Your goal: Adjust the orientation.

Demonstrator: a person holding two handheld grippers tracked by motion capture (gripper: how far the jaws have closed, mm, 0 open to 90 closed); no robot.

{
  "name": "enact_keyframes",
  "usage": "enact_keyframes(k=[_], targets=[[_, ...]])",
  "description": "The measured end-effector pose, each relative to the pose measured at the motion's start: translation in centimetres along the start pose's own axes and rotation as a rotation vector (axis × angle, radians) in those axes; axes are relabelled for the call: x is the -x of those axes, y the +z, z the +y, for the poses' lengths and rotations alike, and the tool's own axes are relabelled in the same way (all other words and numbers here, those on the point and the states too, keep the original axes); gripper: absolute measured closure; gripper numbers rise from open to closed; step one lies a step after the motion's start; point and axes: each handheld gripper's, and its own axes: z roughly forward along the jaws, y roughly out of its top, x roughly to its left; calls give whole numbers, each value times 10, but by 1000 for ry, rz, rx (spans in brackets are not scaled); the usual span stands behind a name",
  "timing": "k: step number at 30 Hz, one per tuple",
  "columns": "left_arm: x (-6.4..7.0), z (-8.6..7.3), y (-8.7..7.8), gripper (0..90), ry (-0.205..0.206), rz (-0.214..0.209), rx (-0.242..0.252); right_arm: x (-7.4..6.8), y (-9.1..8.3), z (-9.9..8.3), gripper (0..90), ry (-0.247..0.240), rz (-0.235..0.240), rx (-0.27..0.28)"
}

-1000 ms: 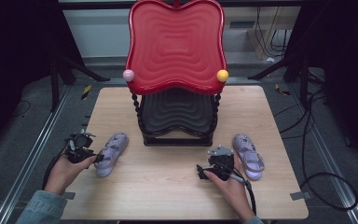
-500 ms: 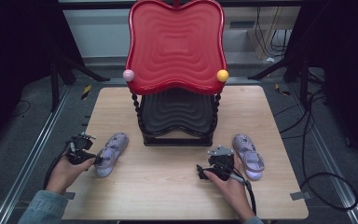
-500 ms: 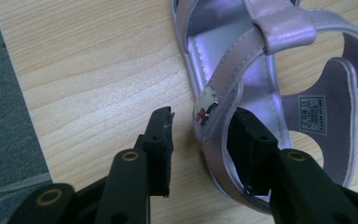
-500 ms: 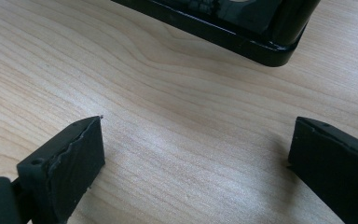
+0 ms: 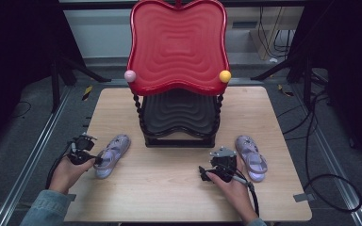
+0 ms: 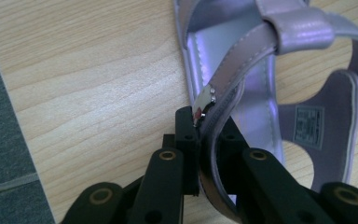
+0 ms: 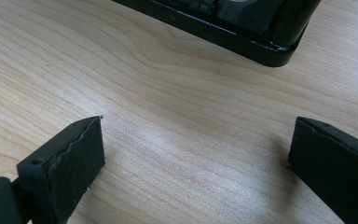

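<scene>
Nothing has shifted since a second ago; both hands stay put. Ahead of both grippers stands the two-tier rack with a glossy red wavy tray (image 5: 177, 47) on top. The left gripper (image 6: 200, 140) is clenched on the heel strap of the lilac plastic sandal (image 6: 261, 93); a thin hold, so lifting may let it swing or slip. The right gripper (image 7: 193, 154) is spread wide over bare wood, its matching lilac sandal (image 5: 250, 157) just beside it.

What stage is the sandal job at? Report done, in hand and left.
Done: nothing is stowed; both tiers of the red-and-black rack hold no sandal. In hand: the left gripper is shut on the heel strap of the left sandal, which lies on the table. Left: the right gripper is open over bare wood, with the right sandal untouched beside it.
</scene>
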Motion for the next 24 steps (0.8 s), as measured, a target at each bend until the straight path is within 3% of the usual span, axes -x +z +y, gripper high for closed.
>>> enact_keyframes(k=[5, 10, 12, 13, 15, 17, 18, 19, 20, 21, 22, 23, 24], targets=[[1, -3, -6, 839, 6, -8, 12, 0, 0, 0, 38, -1, 1, 0], [11, -7, -18, 841, 39, -27, 46, 0, 0, 0, 38, -1, 1, 0], [25, -7, -24, 841, 85, -38, 56, 0, 0, 0, 38, -1, 2, 0], [25, -7, -24, 840, 85, -38, 56, 0, 0, 0, 38, -1, 2, 0], [44, -5, -27, 840, 143, -59, 61, 0, 0, 0, 38, -1, 2, 1], [51, -5, -27, 840, 156, -68, 63, 0, 0, 0, 38, -1, 2, 0], [63, -3, -27, 840, 195, -77, 65, 0, 0, 0, 38, -1, 2, 0], [63, -3, -27, 840, 195, -77, 65, 0, 0, 0, 38, -1, 2, 0], [74, 0, -25, 840, 232, -89, 57, 0, 0, 0, 38, -1, 2, 0], [74, 0, -25, 839, 232, -89, 57, 0, 0, 0, 38, -1, 2, 0], [85, 2, -22, 840, 257, -96, 52, 0, 0, 0, 38, -2, 2, 0], [85, 2, -22, 840, 257, -96, 52, 0, 0, 0, 38, -2, 2, 0], [93, 5, -16, 839, 282, -98, 41, 0, 0, 0, 38, -1, 1, 0]])
